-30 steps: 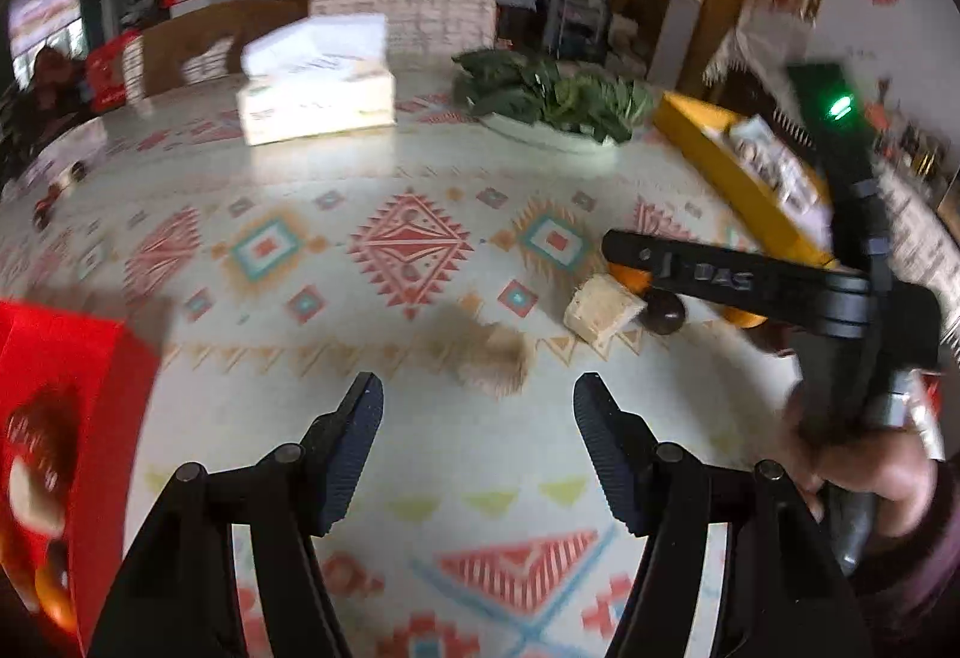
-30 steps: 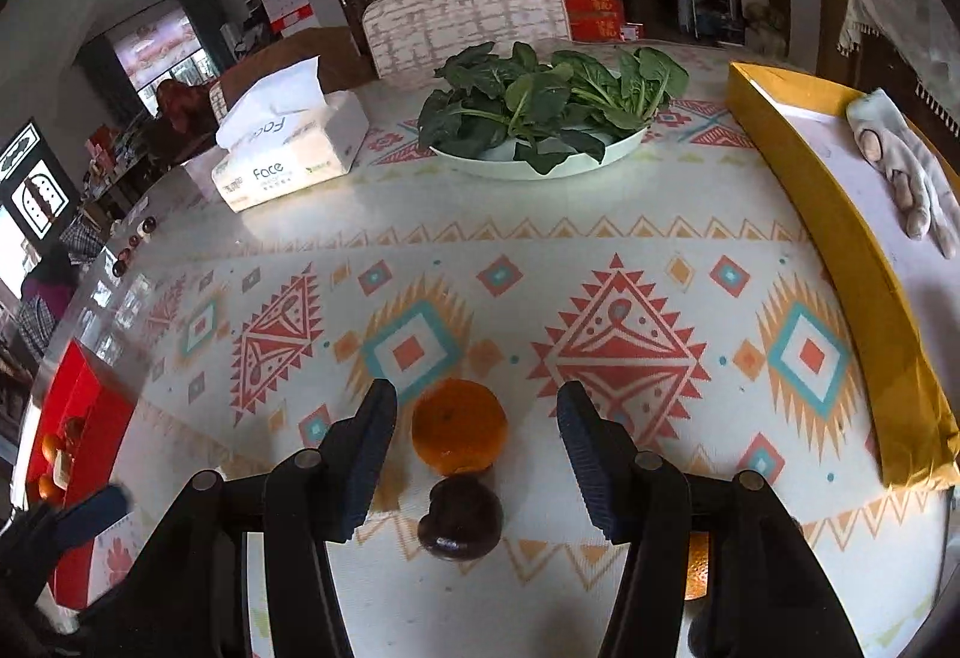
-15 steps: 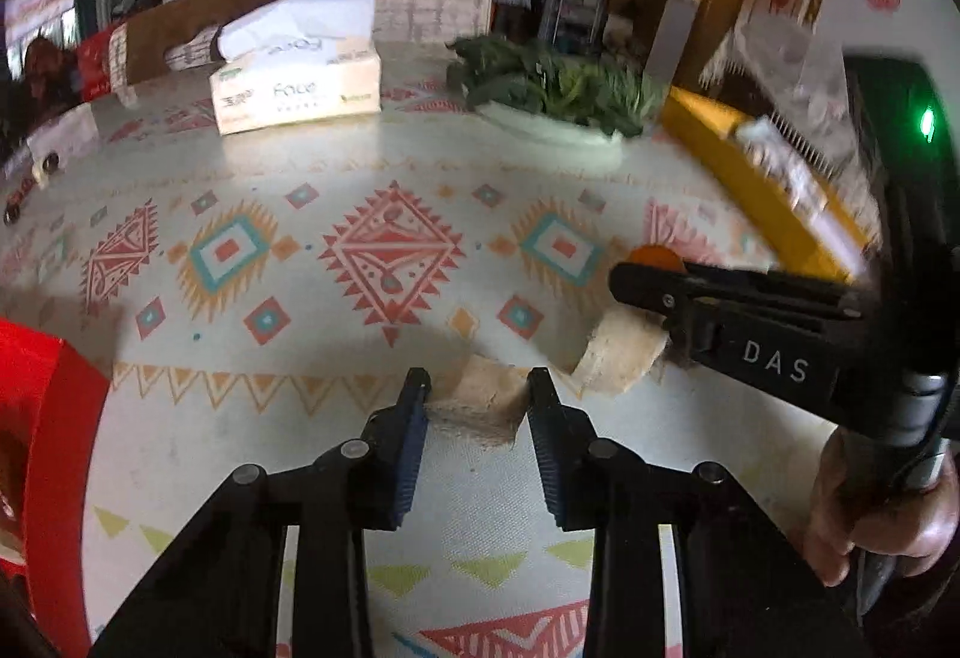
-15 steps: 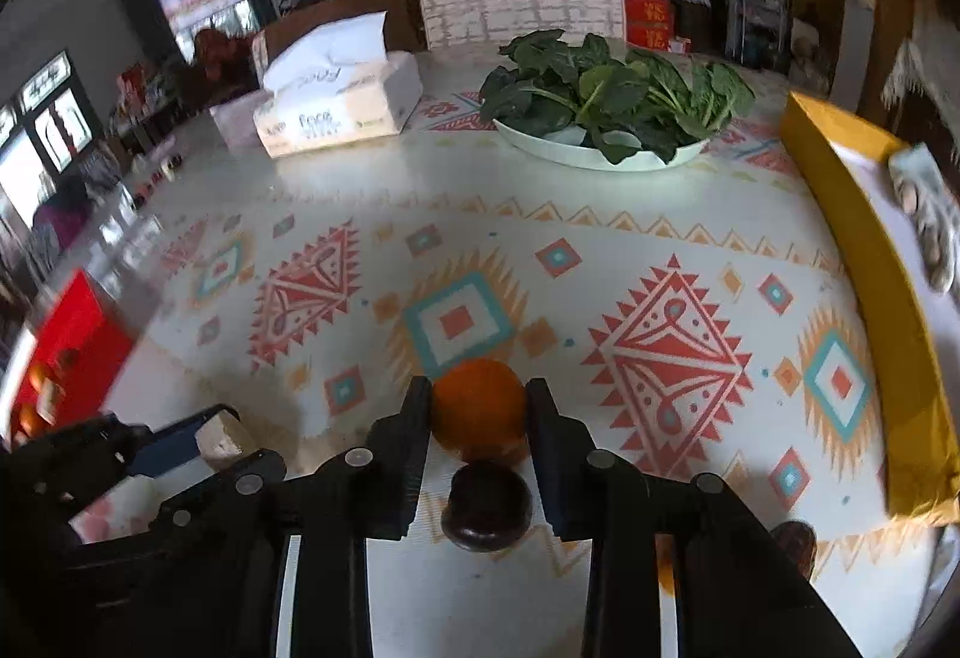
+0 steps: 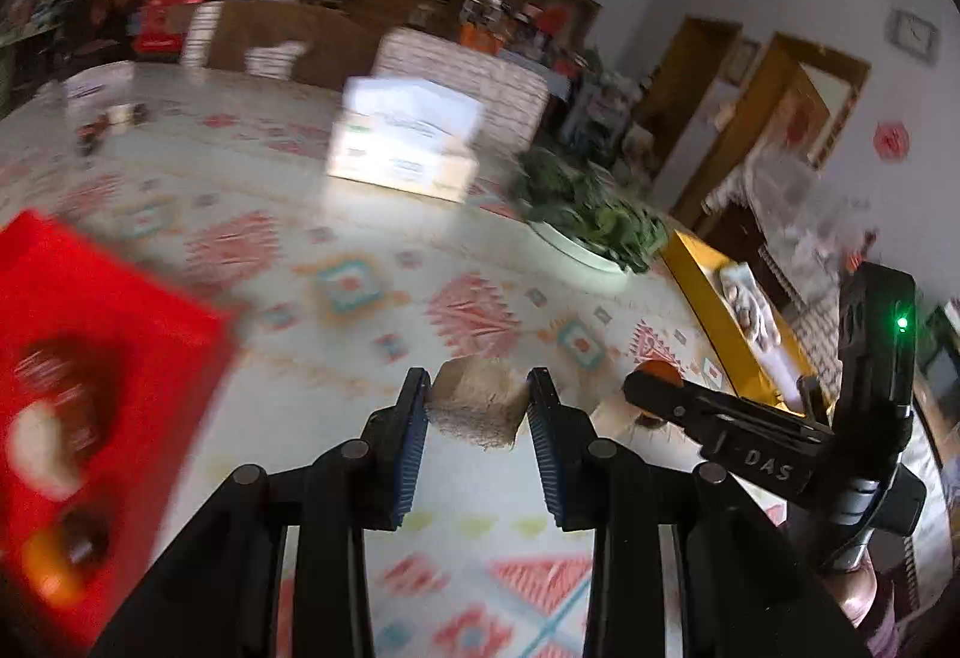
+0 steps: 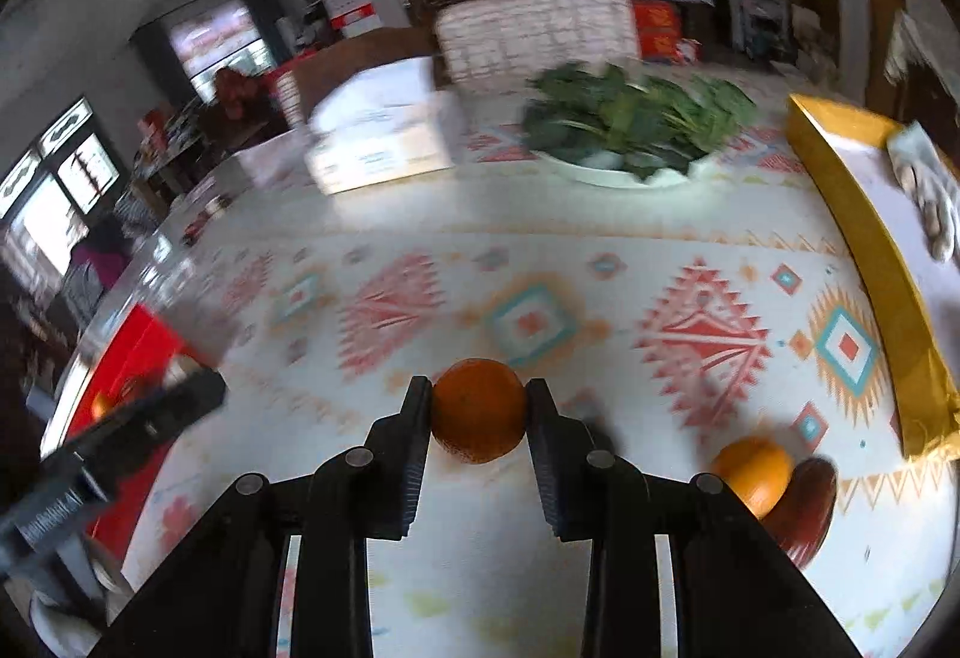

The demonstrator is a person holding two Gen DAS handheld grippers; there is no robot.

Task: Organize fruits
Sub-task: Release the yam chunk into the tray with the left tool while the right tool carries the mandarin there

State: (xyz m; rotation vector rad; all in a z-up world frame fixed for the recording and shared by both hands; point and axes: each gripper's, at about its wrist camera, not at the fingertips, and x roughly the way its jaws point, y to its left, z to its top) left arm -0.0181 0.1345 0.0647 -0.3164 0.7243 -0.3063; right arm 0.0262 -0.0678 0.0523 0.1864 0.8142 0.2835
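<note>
My left gripper (image 5: 478, 406) is shut on a tan, rough-skinned chunk of fruit (image 5: 477, 406) and holds it above the patterned tablecloth. A red box (image 5: 90, 358) holding fruit lies to its left. My right gripper (image 6: 478, 409) is shut on an orange (image 6: 478, 409) lifted off the table. It also shows in the left wrist view (image 5: 654, 388) at the right. Another orange (image 6: 753, 472) and a dark brown fruit (image 6: 804, 502) lie on the table at the lower right. The red box (image 6: 129, 358) shows at the left of the right wrist view.
A tissue box (image 5: 402, 147), a plate of green leaves (image 6: 630, 129) and a yellow tray (image 6: 864, 262) with a glove stand on the far and right sides of the table. Chairs stand behind the table.
Both grippers have lifted with their fruit and swung left toward the red box. The dark fruit that lay under the right gripper is now off to its right.
</note>
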